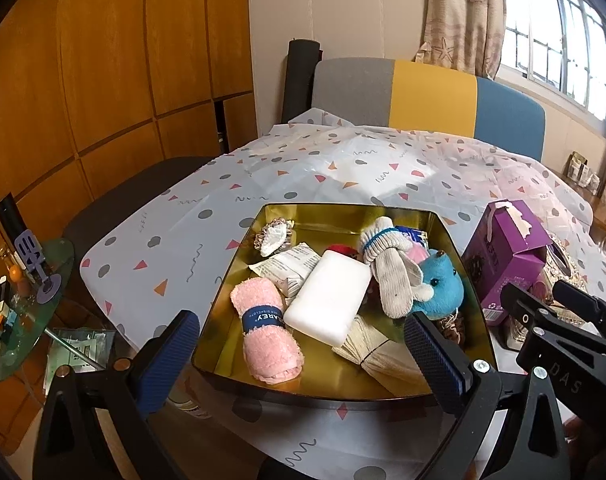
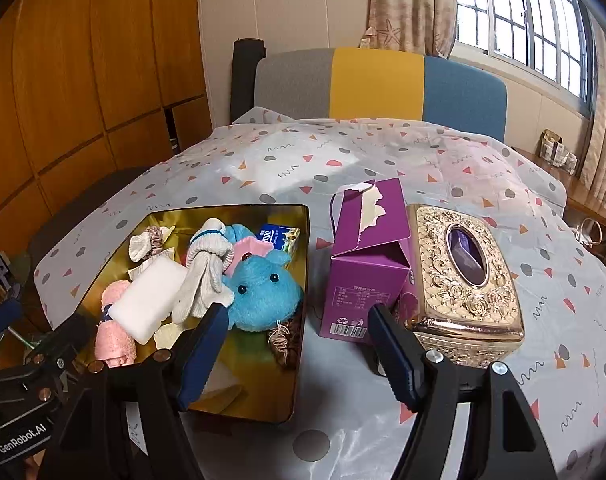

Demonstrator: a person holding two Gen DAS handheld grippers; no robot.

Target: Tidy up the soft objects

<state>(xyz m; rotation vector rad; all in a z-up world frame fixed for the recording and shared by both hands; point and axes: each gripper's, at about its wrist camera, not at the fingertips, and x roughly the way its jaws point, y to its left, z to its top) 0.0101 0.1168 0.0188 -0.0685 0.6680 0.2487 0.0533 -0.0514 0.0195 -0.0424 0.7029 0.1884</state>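
Nearest my left camera, the left tongs (image 1: 299,350) stand wide with nothing between the pads, poised over the near edge of the tin (image 1: 455,236). Both blue pads are clear of the contents.

From the right camera I read the right tongs (image 2: 297,346) as wide too, holding nothing. Their left pad sits over the tin's near right part; their right pad sits in front of the purple carton (image 2: 367,276).

I see the tin resting on the tabletop (image 1: 295,168), which carries a patterned cover. Contents, left to right:
- pink towel (image 1: 265,328), rolled, with a dark band, at the near left;
- white block (image 1: 329,300), lying beside and partly over the towel;
- grey sock bundle (image 1: 387,268), tied with a blue band, right of the block;
- blue plush (image 1: 441,286), against the right wall, touching the sock bundle;
- scrunchie (image 1: 273,234), at the far left corner.

Right of the tin, the purple carton stands open at the top. A gold tissue box (image 2: 467,276) sits just right of the carton, touching it. A chair (image 2: 377,84) in grey, yellow and blue stands at the far side.
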